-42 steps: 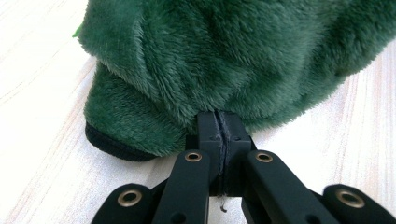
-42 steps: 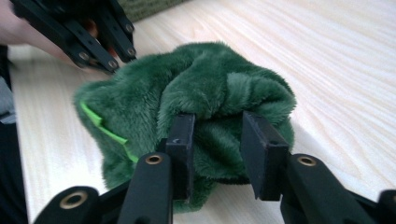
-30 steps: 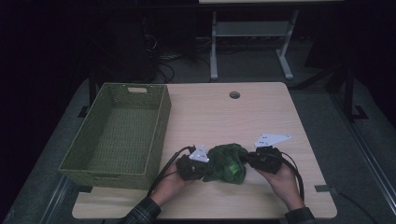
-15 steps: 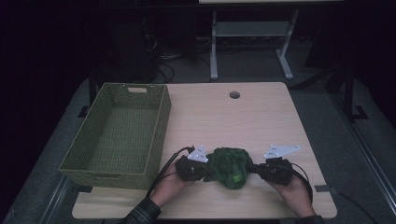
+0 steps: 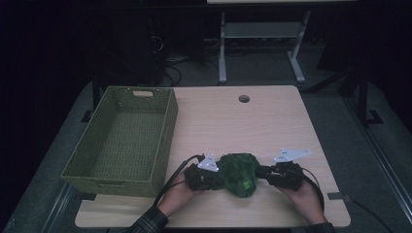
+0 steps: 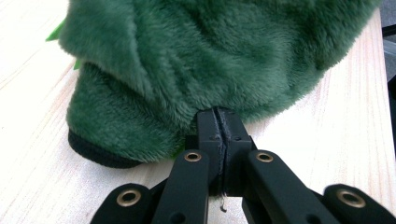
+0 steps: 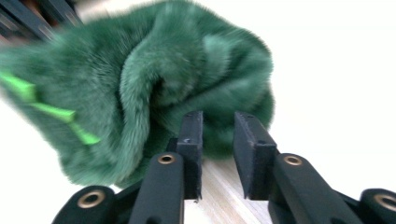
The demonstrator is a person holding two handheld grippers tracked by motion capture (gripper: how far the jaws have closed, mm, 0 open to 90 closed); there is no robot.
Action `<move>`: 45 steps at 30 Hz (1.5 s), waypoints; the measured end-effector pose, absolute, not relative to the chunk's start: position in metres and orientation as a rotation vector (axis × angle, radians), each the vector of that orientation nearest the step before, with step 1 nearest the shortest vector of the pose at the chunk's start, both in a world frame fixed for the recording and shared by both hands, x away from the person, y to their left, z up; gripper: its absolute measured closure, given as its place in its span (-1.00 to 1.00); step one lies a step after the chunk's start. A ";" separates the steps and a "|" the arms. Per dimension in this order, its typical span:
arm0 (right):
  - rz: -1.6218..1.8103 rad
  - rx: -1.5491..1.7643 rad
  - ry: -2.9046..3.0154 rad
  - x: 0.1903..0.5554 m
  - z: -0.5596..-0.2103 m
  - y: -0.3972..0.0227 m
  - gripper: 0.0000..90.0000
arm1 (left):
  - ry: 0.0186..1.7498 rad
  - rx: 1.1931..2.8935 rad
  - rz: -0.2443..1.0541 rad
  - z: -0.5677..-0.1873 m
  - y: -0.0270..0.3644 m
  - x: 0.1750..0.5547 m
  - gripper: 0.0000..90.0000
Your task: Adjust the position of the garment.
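A green plush item (image 5: 238,174) with bright green tags lies on the wooden table (image 5: 233,126) near its front edge, between my two grippers. My left gripper (image 5: 219,178) sits at its left side. In the left gripper view the jaws are pressed together with their tips buried in the fur (image 6: 210,56), so the left gripper (image 6: 218,114) is shut on the plush's edge. My right gripper (image 5: 260,173) is at the plush's right side. Its jaws have just been opening. In the right gripper view the right gripper (image 7: 218,123) shows a bare gap, with the plush (image 7: 154,88) just beyond the tips.
A woven green basket (image 5: 167,131) stands on the table's left side. A small round hole (image 5: 244,98) sits near the table's far edge. The floor beyond is dark, with cables and a metal stand.
My right gripper has moved right and slightly down, and its jaws have parted off the plush. The plush has settled lower and wider on the table. The left hand has stayed put.
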State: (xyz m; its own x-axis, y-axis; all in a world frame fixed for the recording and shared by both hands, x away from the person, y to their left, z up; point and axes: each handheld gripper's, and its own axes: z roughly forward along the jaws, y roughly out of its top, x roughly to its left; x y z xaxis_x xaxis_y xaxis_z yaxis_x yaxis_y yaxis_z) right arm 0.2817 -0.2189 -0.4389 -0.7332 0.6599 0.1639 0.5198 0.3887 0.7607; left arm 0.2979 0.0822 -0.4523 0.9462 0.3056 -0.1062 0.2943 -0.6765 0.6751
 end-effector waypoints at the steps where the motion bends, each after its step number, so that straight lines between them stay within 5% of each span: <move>1: 1.287 1.061 2.465 0.280 -0.435 -0.222 0.54 | 0.421 2.351 0.019 -0.453 0.082 0.298 0.97; 9: 1.329 0.963 2.514 0.284 -0.423 -0.209 0.36 | 0.426 2.346 0.021 -0.453 0.082 0.298 0.97; 11: 1.307 0.958 2.523 0.287 -0.426 -0.202 0.43 | 0.425 2.346 0.020 -0.453 0.082 0.298 0.97; 14: 1.294 0.969 2.512 0.290 -0.427 -0.197 0.89 | 0.428 2.344 0.018 -0.452 0.082 0.298 0.97; 16: 1.323 0.964 2.499 0.288 -0.424 -0.201 0.96 | 0.433 2.341 0.017 -0.452 0.082 0.298 0.97; 28: 1.314 1.073 2.581 0.277 -0.451 -0.231 1.00 | 0.432 2.337 0.031 -0.451 0.084 0.300 0.98; 45: 1.237 1.061 2.661 0.287 -0.465 -0.211 0.99 | 0.481 2.360 0.100 -0.456 0.082 0.319 0.93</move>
